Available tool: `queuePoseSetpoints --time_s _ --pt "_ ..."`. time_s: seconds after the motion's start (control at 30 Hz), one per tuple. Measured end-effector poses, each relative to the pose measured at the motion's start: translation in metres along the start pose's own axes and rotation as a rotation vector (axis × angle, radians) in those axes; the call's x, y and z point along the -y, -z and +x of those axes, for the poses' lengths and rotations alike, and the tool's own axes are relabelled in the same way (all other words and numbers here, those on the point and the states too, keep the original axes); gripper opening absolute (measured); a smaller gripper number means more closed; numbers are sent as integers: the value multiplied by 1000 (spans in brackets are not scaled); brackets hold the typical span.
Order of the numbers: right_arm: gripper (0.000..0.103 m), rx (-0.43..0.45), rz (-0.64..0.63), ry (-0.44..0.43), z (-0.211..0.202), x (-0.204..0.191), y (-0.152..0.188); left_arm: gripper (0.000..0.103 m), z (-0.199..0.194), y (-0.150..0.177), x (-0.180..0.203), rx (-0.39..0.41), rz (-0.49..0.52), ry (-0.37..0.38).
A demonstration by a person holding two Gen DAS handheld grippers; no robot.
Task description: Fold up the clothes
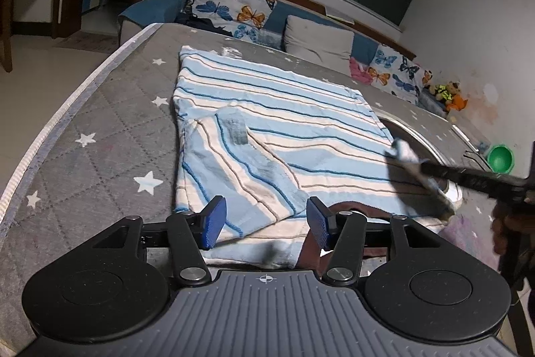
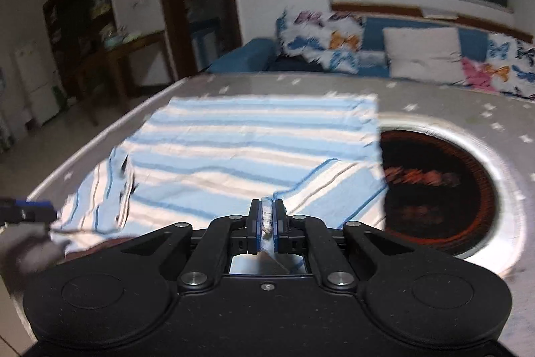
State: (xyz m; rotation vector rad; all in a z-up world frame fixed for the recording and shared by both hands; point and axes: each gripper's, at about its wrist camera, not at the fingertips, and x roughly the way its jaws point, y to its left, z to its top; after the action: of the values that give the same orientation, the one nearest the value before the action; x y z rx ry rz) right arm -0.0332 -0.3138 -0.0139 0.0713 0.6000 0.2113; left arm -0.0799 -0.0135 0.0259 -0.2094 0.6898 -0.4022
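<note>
A blue, white and tan striped garment [image 1: 267, 129] lies spread on a grey star-patterned table cover [image 1: 100, 136]. Its near left part is folded over onto the body. My left gripper [image 1: 264, 219] is open and empty, just above the garment's near edge. My right gripper [image 2: 266, 219] is shut on a bunched edge of the striped garment [image 2: 234, 143] and lifts it at the near right. In the left wrist view the right gripper [image 1: 401, 156] comes in from the right, holding that edge. In the right wrist view a left fingertip [image 2: 33, 211] shows at the far left.
A round metal-rimmed opening [image 2: 495, 163] in the table lies right of the garment. A blue sofa with butterfly cushions [image 1: 234, 5] and a grey pillow [image 1: 317, 40] stands behind the table. A green bowl [image 1: 500, 159] and plush toys [image 1: 446, 94] sit at the far right.
</note>
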Motion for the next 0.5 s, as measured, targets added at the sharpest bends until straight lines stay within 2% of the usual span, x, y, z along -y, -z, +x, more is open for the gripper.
queuePoseSetpoints --time_s 0.07,0.2,0.27,0.33,0.5 --pt "8 -54 -23 -12 15 -5 8 55 1 1 0 0 0 1" --pt "15 -69 -30 -27 10 -6 12 55 1 -1 -2 -6 4 0" --pt "22 -69 -20 -41 4 -3 7 55 1 -2 -2 -5 9 0" --pt "22 -63 -27 -38 1 0 2 55 2 -6 -2 0 16 4" --pt "22 -42 -52 37 10 17 -23 55 13 -20 -1 0 39 13"
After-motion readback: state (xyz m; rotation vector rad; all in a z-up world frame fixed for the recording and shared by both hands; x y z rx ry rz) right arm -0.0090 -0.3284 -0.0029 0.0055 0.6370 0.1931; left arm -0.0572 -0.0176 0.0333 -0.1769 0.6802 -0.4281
